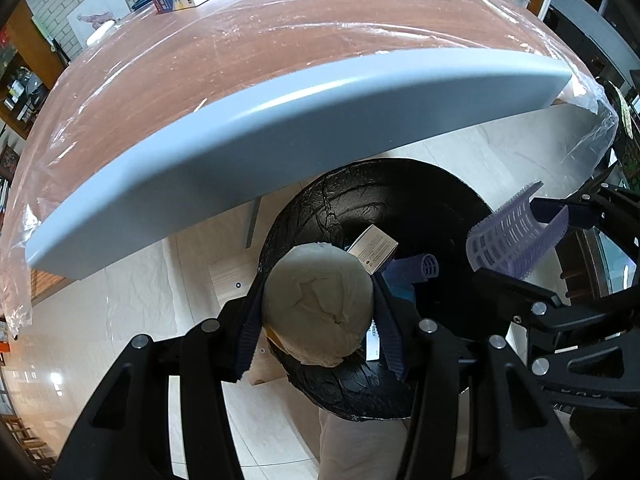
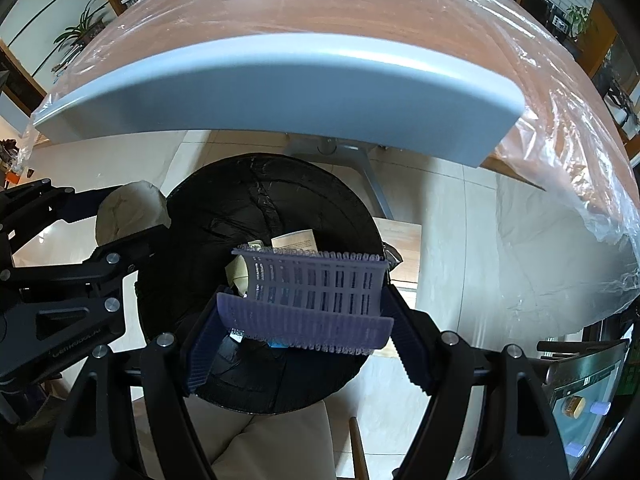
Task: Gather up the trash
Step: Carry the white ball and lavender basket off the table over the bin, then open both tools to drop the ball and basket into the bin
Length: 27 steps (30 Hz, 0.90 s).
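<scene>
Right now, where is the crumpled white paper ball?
The paper ball is clamped in the left gripper, above the near rim of the black-lined trash bin, left of the purple hair roller that the right gripper holds.

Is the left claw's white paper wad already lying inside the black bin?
No: the paper wad is clamped in the left claw above the bin.

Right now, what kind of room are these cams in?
Likely a lived-in home dining or living area: a wooden table under clear plastic sheeting, potted plants beside cluttered shelves, and a black-lined trash bin on a tiled floor.
</scene>
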Each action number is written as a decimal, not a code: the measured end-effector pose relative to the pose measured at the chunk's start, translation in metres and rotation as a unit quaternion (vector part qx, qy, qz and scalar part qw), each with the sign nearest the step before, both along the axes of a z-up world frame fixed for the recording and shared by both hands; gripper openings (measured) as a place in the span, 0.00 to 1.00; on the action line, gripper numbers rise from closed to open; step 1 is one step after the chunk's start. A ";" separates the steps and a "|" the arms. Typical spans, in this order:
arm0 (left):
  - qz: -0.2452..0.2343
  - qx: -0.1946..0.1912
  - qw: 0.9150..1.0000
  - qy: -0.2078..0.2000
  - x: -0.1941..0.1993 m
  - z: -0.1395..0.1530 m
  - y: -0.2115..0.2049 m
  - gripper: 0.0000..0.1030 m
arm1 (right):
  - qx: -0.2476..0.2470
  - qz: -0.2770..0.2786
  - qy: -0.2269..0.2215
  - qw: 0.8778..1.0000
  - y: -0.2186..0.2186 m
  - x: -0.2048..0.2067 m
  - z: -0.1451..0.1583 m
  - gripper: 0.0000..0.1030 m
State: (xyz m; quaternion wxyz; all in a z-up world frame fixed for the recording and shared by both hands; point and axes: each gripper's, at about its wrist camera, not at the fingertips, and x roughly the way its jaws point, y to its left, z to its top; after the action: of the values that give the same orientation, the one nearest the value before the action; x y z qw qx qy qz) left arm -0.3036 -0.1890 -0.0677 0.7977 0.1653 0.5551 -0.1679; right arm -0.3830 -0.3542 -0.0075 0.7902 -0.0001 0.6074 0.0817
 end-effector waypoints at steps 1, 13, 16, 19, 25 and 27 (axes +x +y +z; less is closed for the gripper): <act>-0.002 0.001 1.000 0.000 0.000 -0.001 0.000 0.50 | 0.000 0.000 0.001 1.000 0.000 0.000 -0.001 0.72; -0.018 -0.009 1.000 0.005 0.007 0.002 0.002 0.70 | -0.003 -0.017 0.007 1.000 -0.007 0.004 -0.003 0.79; -0.018 -0.018 1.000 -0.001 0.007 0.010 0.008 0.70 | 0.003 -0.024 0.002 1.000 -0.012 0.001 0.005 0.81; -0.024 -0.019 0.999 -0.014 0.003 0.022 0.014 0.71 | 0.003 -0.029 -0.011 1.000 -0.016 -0.005 0.020 0.81; -0.053 -0.086 0.992 -0.073 -0.009 0.082 0.034 0.85 | 0.013 -0.028 -0.104 0.994 -0.021 -0.009 0.092 0.85; -0.059 -0.094 0.987 -0.116 -0.005 0.104 0.041 0.94 | 0.007 -0.035 -0.136 0.990 -0.022 0.000 0.109 0.91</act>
State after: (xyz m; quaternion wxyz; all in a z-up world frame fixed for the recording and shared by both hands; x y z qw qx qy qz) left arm -0.3084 -0.1484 0.0359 0.8575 0.1408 0.4296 -0.2456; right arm -0.3830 -0.3761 0.1017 0.8680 0.0156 0.4931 0.0572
